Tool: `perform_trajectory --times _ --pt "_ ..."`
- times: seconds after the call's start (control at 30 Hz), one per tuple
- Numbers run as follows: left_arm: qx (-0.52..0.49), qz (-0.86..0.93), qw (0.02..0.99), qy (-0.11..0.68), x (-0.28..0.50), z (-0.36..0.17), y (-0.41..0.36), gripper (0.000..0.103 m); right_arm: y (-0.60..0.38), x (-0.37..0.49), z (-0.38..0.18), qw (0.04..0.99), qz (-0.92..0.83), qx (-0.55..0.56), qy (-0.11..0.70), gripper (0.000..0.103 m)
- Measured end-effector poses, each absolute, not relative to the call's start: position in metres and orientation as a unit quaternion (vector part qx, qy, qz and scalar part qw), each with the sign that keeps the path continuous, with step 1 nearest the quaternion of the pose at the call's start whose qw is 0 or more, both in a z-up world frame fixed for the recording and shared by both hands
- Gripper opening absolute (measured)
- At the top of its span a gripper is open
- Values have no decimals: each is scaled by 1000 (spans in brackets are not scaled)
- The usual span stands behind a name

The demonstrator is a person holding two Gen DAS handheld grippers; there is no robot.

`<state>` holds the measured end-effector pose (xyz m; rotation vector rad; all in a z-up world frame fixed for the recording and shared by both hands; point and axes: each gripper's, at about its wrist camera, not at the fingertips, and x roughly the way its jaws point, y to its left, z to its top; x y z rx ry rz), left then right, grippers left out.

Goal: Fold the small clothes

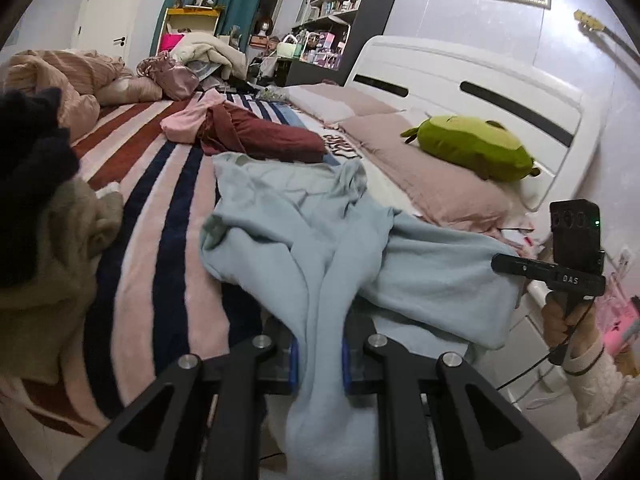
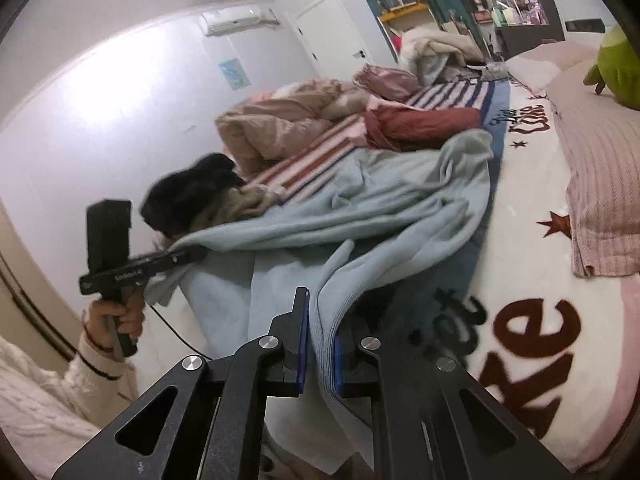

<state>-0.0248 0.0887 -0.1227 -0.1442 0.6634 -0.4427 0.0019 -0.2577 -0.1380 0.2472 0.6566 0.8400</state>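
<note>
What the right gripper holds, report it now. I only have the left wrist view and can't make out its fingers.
Observer: The right gripper is shut on an edge of the light blue garment.
Operator: Tell me what lies under that gripper.
Observer: A white blanket with large brown lettering and a red star.
</note>
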Motion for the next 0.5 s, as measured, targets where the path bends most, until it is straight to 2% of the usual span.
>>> perform_trajectory --times 0.2,0.37,0.5 --pt "-35 -207 931 300 -10 -97 86 12 -258 10 -109 872 379 103 292 4" --pt "-25 -190 932 307 59 -97 81 12 -253 72 -104 889 330 81 307 4" --pt "-19 -160 919 359 135 -121 74 13 -248 143 -119 888 281 87 353 4"
